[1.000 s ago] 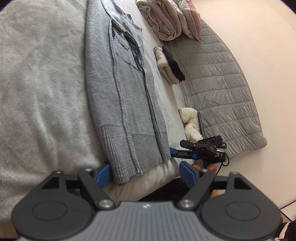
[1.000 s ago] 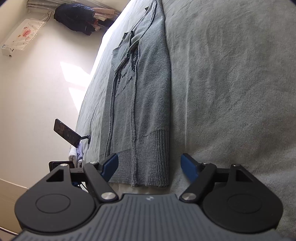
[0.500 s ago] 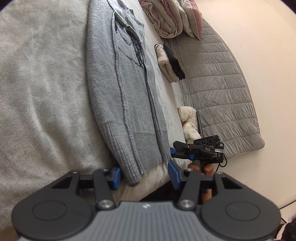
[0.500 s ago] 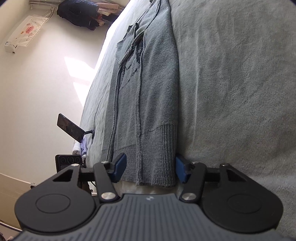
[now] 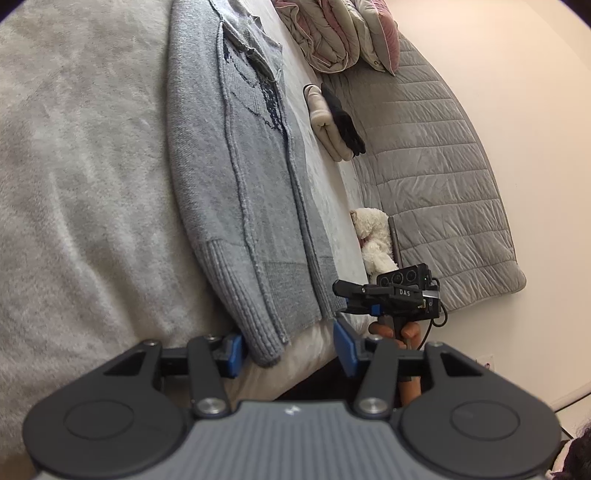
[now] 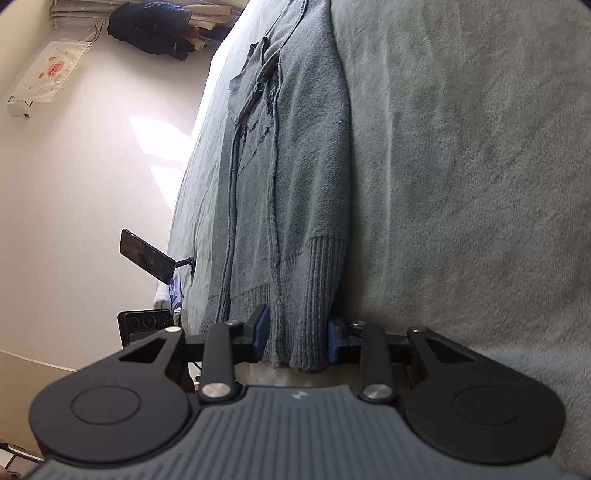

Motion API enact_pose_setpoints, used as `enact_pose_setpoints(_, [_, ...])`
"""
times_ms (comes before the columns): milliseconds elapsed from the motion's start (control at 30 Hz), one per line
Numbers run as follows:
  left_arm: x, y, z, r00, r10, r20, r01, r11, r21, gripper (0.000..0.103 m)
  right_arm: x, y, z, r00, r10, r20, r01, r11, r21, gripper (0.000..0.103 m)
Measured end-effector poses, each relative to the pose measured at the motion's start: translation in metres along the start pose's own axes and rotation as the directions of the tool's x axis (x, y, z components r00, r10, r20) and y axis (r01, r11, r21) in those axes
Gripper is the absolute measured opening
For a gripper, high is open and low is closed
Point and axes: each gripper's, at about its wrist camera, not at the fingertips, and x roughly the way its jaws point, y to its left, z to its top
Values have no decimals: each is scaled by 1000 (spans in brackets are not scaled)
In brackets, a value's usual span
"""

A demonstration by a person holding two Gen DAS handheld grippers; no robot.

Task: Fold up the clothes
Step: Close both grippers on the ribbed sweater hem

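With the grey knit sweater lying lengthwise away along the bed, ribbed hem nearest, right gripper has been closing, pinching one hem corner; left gripper half-spread, straddling the other.

- Bed: covered by a pale, plush grey blanket.
- Grey knit sweater: lies lengthwise on the blanket, ribbed hem at the bed edge.
- Rolled cream and black items, probably socks: beside the sweater.
- Bundled bedding: at the far end.
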Motion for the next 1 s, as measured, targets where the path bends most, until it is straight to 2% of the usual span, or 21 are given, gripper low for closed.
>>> enact_pose_setpoints(67, [0,-1,0,1000,4,0,-4,1000,5,50,0,0,0,1000,1,-3,-1,1000,-1,31])
enact_pose_setpoints(167, [0,-1,0,1000,15,-3,-15,1000,14,43,9,8,0,1000,-3,-7,3,1000,-16,31])
enact_pose_setpoints(233, [1,-2,-1,999,32,-7,-32,999,23,32,21,16,0,1000,-7,-9,7,1000,-18,31])
enact_pose_setpoints(333, [2,0,0,1000,23,-9,-23,1000,11,22,24,16,0,1000,-6,-10,6,1000,1,22])
enact_pose_setpoints(533, [0,1,3,998,-53,26,53,998,-14,18,23,22,4,999,34,0,-34,999,30,19])
enact_pose_setpoints(733, [-4,3,14,985,-124,118,132,990,-57,18,20,32,18,998,56,32,-59,996,69,19])
enact_pose_setpoints(900, [-6,15,30,967,-123,225,158,977,-145,18,20,36,44,997,26,73,-34,993,112,19])
enact_pose_setpoints(1000, [-6,28,40,954,-88,286,155,962,-224,18,25,36,61,995,4,97,-17,991,136,19])
